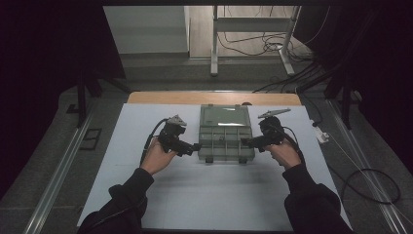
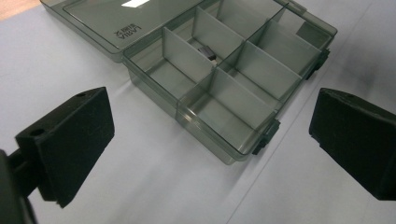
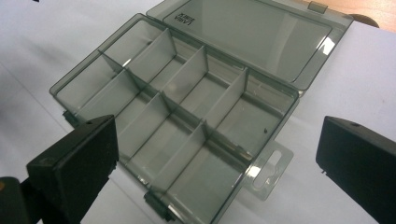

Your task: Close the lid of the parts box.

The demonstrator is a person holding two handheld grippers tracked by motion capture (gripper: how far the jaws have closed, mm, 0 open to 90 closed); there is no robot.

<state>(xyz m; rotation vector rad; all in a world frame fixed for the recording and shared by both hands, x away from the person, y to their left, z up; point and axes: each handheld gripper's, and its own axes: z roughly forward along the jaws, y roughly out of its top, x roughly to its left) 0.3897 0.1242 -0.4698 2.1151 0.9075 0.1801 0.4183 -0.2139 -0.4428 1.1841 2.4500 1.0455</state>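
Left gripper (image 1: 195, 146) is hovering with jaws spread wide and empty, touching or just beside the left wall of the smoky translucent plastic compartment box (image 1: 225, 141), which is lying open mid-table on the white sheet (image 1: 204, 195), lid (image 1: 225, 117) folded back flat away from the person. Right gripper (image 1: 245, 142) is mirroring it at the right wall, jaws apart too. Box's long axis is running left-right between both; neither arm is nearer.
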